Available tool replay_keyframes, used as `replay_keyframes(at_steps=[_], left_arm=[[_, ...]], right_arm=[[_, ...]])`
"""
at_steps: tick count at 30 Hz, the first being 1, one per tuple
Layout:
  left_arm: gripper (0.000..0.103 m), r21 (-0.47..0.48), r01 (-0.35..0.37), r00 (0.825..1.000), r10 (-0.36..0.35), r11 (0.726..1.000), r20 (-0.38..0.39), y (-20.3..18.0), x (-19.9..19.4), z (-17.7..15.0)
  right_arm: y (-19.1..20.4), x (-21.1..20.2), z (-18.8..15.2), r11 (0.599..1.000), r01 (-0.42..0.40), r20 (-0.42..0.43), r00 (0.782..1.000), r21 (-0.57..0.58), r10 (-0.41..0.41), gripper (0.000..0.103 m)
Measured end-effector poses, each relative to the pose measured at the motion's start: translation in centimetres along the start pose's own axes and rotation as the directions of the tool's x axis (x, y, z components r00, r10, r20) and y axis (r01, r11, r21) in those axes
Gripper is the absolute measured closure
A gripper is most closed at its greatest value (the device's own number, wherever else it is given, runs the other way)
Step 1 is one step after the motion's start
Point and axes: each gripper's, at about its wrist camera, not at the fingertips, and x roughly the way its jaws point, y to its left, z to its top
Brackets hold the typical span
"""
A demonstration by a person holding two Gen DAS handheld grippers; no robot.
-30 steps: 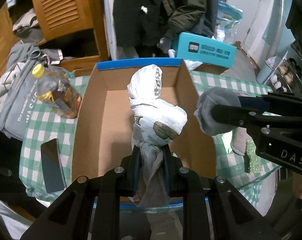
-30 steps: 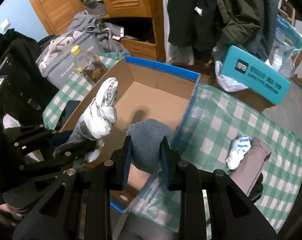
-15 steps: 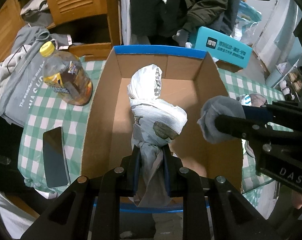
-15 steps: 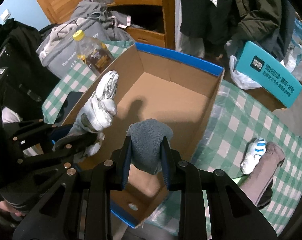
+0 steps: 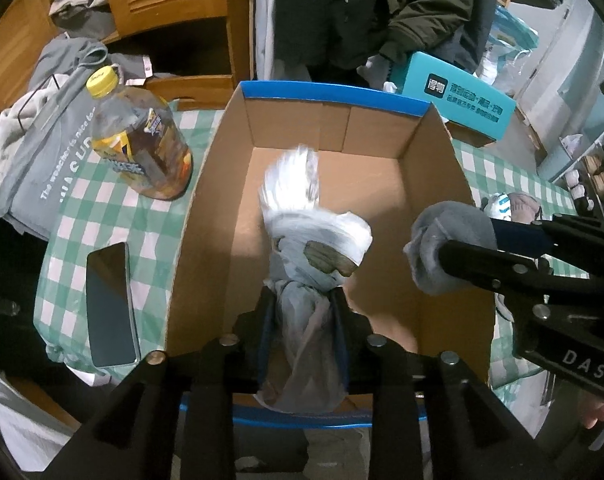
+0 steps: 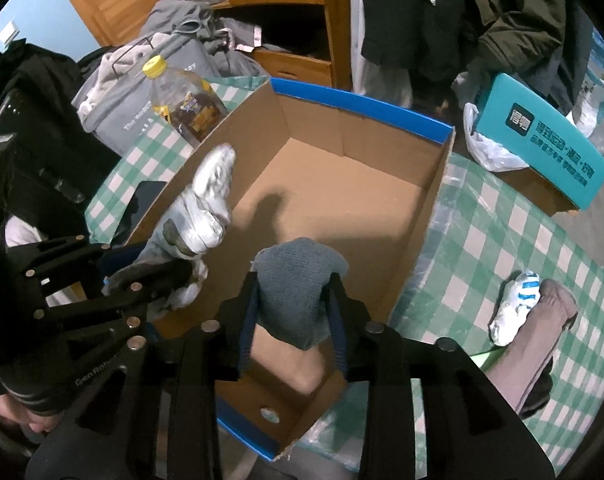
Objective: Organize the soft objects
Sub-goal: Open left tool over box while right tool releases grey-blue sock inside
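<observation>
An open cardboard box with blue rims (image 5: 430, 184) (image 6: 422, 216) stands on the green checked table; its floor is bare. My left gripper (image 5: 304, 312) (image 6: 154, 276) is shut on a knotted white and grey sock bundle (image 5: 302, 216) (image 6: 206, 204) and holds it above the box's near left part. My right gripper (image 6: 292, 304) (image 5: 502, 252) is shut on a grey knit sock (image 6: 298, 280) (image 5: 442, 240), held above the box's near right part.
A tea bottle with a yellow cap (image 5: 138, 144) (image 6: 182, 100) and a phone (image 5: 108, 304) stand left of the box. A white-blue sock (image 6: 516, 308) and a brownish sock (image 6: 542, 332) lie on the cloth at right. A teal box (image 5: 458, 100) is behind.
Both grippers have moved forward and down over the box with their socks still held. The top of the white bundle is swinging.
</observation>
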Motion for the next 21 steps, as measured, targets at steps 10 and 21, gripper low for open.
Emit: replay_keyframes(at_steps=[10, 21], left_arm=[[0.061, 0.000, 0.004, 1.000, -0.004, 1.000, 0.013, -0.4, -0.4, 0.3], [0.059, 0.039, 0.022, 1.000, -0.023, 0.999, 0.013, -2.7, -0.5, 0.4]], right_arm=[[-1.1, -1.0, -0.1, 0.999, -0.001, 0.025, 1.000, 0.033, 0.000, 0.041], [-3.0, -2.6, -1.3, 0.998, 0.004, 0.050, 0.999, 0.069, -0.007, 0.039]])
